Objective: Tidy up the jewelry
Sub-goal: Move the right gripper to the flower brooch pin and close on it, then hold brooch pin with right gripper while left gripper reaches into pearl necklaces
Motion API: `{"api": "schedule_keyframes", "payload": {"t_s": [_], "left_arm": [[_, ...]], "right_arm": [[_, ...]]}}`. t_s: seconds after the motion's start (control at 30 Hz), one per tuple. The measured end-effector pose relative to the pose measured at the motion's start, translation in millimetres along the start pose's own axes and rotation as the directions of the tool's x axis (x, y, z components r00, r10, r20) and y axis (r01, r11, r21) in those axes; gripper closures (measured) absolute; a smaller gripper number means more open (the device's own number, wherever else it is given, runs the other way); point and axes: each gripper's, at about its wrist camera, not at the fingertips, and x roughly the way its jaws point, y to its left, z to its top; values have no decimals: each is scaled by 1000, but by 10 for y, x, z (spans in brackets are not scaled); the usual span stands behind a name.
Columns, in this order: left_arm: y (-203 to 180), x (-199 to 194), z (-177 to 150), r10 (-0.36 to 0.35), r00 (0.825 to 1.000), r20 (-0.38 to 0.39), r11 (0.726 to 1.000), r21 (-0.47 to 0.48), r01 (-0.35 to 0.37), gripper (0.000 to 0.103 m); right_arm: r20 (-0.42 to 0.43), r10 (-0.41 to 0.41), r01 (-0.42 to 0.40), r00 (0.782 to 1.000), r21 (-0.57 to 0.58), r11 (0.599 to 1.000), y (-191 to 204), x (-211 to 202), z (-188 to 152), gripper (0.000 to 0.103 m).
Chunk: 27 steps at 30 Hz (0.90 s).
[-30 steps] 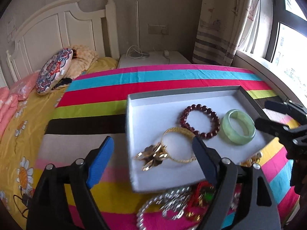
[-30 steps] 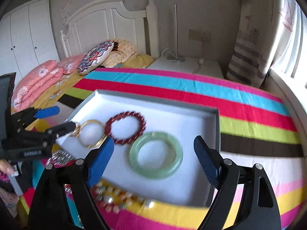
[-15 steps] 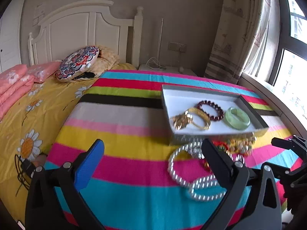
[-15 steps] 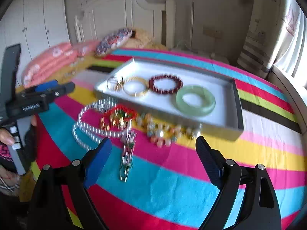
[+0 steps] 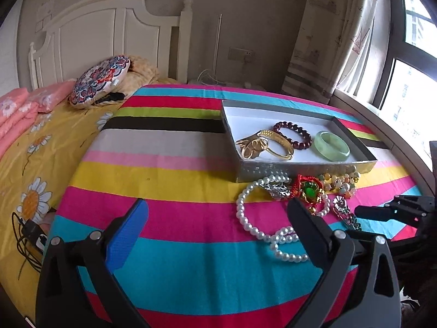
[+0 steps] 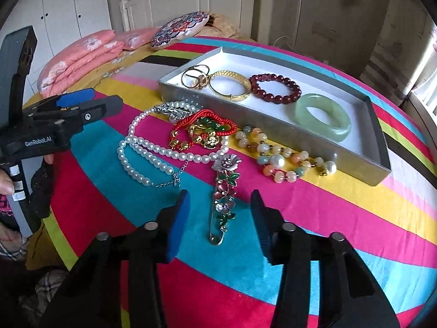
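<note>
A shallow grey tray (image 6: 273, 129) (image 5: 300, 167) on the striped bedspread holds gold rings (image 6: 195, 78), a gold bangle (image 6: 230, 86), a dark red bead bracelet (image 6: 274, 88) and a green jade bangle (image 6: 323, 116). In front of it lie a pearl necklace (image 6: 142, 147) (image 5: 247, 221), a red cord charm (image 6: 204, 131), a pastel bead bracelet (image 6: 284, 161) and a flower brooch pin (image 6: 225, 194). My right gripper (image 6: 220, 216) is open, its jaws either side of the brooch pin. My left gripper (image 5: 218, 235) is open and empty over the bedspread, left of the pearls.
Pink folded quilts (image 6: 82, 54) and a round patterned cushion (image 5: 99, 80) lie toward the white headboard (image 5: 109, 38). A curtain and window (image 5: 396, 54) are on the right. A black cable (image 5: 27, 235) lies at the bed's left edge.
Both grippers have pulled back from the tray toward the bed's near edge. The right gripper has lowered to the brooch pin and its jaws have narrowed.
</note>
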Motion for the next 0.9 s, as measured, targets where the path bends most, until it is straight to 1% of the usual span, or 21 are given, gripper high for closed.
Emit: {"api": "schedule_keyframes", "payload": {"t_s": [0.07,0.23,0.3,0.33,0.37,0.5,0.6,0.67,0.7,0.73,0.8,0.83,0.9], "left_arm": [[-2,-8,-2,-7,1000,3,1000,3,7,2],[-13,2,-4,-20,1000,1,1000,9,20,2],[-25,9,-4,-22,1000,-1,1000,13,22,2],[-32,14,-3,-23,1000,-3,1000,17,23,2],[-40,20,-4,-24,1000,-6,1000,21,24,2],[-65,26,-10,-23,1000,-10,999,36,23,3],[-98,31,-12,-22,1000,-13,998,56,23,3],[-122,30,-12,-17,1000,-16,997,70,18,4],[-143,25,-9,-17,1000,-16,996,82,18,10],[-190,23,-7,-17,1000,-18,994,107,19,12],[-268,31,-19,-10,1000,-27,989,148,14,24],[-327,48,-26,-5,999,-35,985,173,11,28],[-384,74,-22,-17,999,-50,981,190,26,36]], "right_arm": [[2,-6,6,1000,-9,1000,19,15,22,64],[8,-3,3,1000,6,1000,-4,61,62,64],[10,2,-2,1000,4,1000,-7,58,62,66],[12,4,-4,1000,2,1000,-11,47,52,73],[16,0,0,1000,-4,1000,-11,37,44,84],[37,-7,8,999,-19,1000,7,-11,-3,84],[84,-27,28,996,-14,1000,-14,-123,-40,85],[109,-26,25,994,11,1000,-81,-203,-58,85],[121,-23,19,992,28,999,-133,-250,-74,85],[125,-20,16,992,36,999,-160,-268,-84,85],[135,-17,8,991,64,998,-252,-317,-128,85],[136,-18,8,991,77,997,-300,-333,-159,84],[137,-15,3,990,89,996,-346,-341,-205,84]]}}
